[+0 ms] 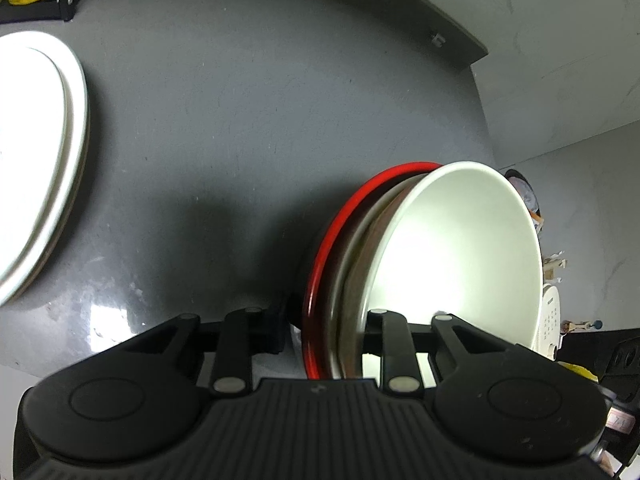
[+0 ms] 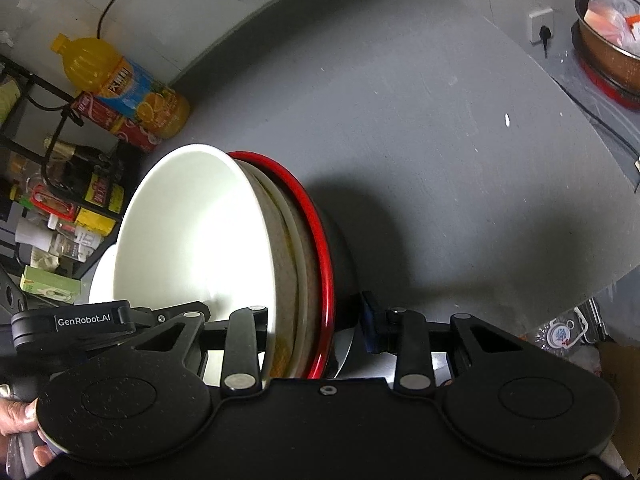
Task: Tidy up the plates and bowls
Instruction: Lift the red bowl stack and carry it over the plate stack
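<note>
Nested stack of bowls (image 1: 452,248) carried on edge between both grippers, above grey counter (image 1: 248,120). Left gripper (image 1: 324,336) clamped across rims at stack's near-left edge; right gripper (image 2: 316,328) clamped on same rims from opposite side. White bowl (image 2: 192,240) innermost, red-rimmed bowl (image 2: 320,240) outermost, beige ones between. Rim plane near vertical, running near-to-far through both jaws. White plates (image 1: 40,160) stacked far left on counter, well apart. Bottles (image 2: 124,88) and rack at far left; pan (image 2: 608,52) far right. Counter between looks free for set-down.
</note>
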{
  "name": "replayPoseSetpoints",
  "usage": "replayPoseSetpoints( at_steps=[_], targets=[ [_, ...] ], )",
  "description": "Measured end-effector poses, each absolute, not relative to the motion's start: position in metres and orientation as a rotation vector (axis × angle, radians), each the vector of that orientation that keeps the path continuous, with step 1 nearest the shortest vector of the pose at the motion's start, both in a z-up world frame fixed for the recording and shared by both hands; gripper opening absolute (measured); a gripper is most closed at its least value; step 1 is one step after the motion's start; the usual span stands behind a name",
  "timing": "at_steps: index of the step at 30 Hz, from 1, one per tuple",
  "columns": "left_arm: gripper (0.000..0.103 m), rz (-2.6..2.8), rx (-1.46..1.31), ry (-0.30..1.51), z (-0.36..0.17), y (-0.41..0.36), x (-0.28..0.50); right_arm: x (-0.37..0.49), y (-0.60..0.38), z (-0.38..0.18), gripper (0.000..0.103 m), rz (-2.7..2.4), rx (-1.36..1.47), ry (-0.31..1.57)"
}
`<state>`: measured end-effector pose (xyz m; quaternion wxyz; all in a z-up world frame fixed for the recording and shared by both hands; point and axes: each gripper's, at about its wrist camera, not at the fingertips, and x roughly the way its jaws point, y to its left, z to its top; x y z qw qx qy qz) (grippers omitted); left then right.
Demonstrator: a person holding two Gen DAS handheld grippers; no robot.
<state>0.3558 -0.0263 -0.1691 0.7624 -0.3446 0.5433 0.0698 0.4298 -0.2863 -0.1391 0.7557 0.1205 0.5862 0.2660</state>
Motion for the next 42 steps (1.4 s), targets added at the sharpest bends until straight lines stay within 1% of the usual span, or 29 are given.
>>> replayPoseSetpoints(
  at_steps=[10,23,38,42],
  targets=[
    [0.026,0.150,-0.752,1.127,-0.145,0.003,0.344,0.428,-0.255,-0.116,0.033,0.624,0.225,1.234],
    [0.026,0.180,-0.751,1.045,-0.115,0.065,0.318,0.417,-0.192,-0.093,0.033,0.706,0.209,1.174],
    [0.026,0.229,-0.734,1.010,-0.092,0.134,0.289,0.399,-0.123,-0.081,0.033,0.791,0.231,1.154],
    [0.026,0.233,-0.693,0.983,-0.088,0.148,0.279,0.394,-0.104,-0.079,0.033,0.822,0.224,1.156]
  ],
)
